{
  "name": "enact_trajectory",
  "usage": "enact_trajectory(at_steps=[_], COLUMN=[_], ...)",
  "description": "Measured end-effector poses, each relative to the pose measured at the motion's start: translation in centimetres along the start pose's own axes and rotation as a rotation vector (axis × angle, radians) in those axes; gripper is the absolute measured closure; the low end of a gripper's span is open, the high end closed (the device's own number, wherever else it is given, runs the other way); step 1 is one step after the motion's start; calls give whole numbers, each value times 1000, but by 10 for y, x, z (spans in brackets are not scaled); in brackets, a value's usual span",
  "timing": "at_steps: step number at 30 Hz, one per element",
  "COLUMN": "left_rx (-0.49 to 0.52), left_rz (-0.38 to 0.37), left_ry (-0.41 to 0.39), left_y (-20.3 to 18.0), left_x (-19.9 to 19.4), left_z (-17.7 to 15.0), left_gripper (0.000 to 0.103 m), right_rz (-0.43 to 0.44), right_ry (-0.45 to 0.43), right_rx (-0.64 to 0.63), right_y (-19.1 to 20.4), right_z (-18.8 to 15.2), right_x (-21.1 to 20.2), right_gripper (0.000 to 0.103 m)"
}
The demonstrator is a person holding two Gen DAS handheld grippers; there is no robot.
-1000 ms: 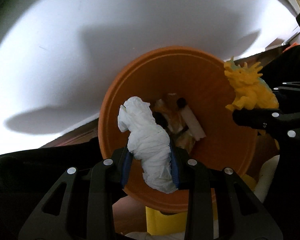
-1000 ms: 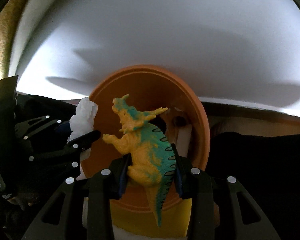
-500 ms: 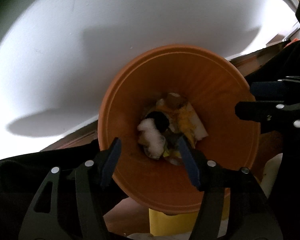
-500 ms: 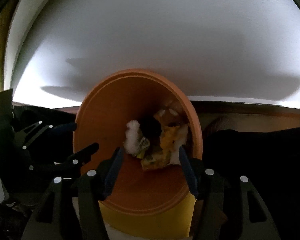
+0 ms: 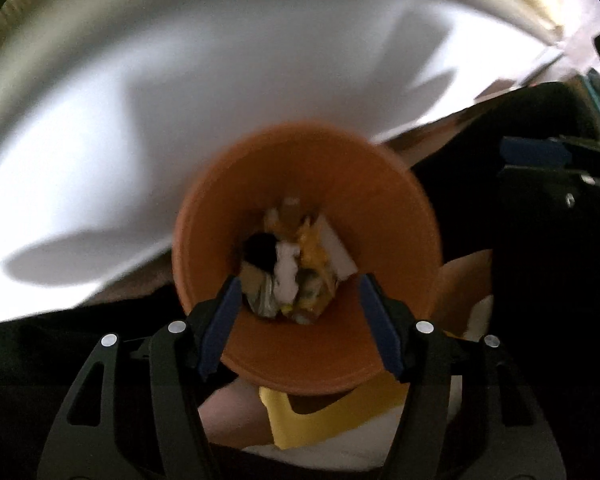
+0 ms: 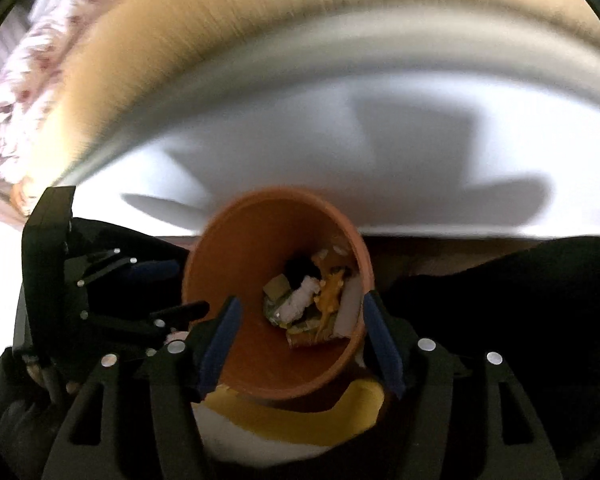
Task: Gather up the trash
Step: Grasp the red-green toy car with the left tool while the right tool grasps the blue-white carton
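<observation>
An orange bin (image 5: 380, 200) (image 6: 240, 264) stands below both grippers, its mouth facing the cameras. At its bottom lie a white crumpled tissue (image 5: 286, 276) (image 6: 300, 300), a yellow toy dinosaur (image 6: 332, 296) (image 5: 312, 252) and other scraps. My left gripper (image 5: 300, 312) is open and empty above the bin's near rim. My right gripper (image 6: 298, 332) is open and empty above the same bin. The left gripper also shows at the left of the right wrist view (image 6: 140, 304).
A white table edge (image 5: 140, 140) (image 6: 340, 160) curves behind the bin. A yellow object (image 5: 320, 416) (image 6: 300, 412) sits under the bin's near side. Dark fabric (image 6: 500, 300) lies to the sides. A tan wall (image 6: 260, 32) and patterned cloth (image 6: 24, 92) lie beyond.
Both grippers opened: the tissue and the dinosaur dropped into the orange bin. Since then both grippers have drawn back and up, so the bin looks smaller.
</observation>
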State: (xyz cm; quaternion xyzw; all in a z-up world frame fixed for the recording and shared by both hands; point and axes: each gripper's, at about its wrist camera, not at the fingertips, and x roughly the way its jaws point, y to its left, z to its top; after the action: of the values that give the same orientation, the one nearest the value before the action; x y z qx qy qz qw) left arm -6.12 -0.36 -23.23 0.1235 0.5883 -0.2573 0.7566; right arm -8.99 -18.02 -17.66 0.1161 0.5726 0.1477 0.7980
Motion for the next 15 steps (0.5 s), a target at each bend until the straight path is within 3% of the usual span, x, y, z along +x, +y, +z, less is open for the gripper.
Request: enact_trajectory(at_steps=[6, 8, 11, 15], left_rx=[123, 126, 88, -19], left_rz=[119, 148, 196, 227], left_ry=[-248, -328, -453, -518], left_y=[-17, -16, -6, 19], left_x=[-94, -117, -141, -153], left_z=[11, 21, 45, 92], left_gripper=[34, 30, 22, 22], right_rz=[27, 30, 10, 60], right_ry=[-178, -269, -367, -438], right_rx=[-145, -160, -143, -23], right_y=[12, 13, 11, 3], right_z=[26, 49, 94, 167], right_x=[-84, -108, -124, -126], right_gripper=[40, 33, 32, 32])
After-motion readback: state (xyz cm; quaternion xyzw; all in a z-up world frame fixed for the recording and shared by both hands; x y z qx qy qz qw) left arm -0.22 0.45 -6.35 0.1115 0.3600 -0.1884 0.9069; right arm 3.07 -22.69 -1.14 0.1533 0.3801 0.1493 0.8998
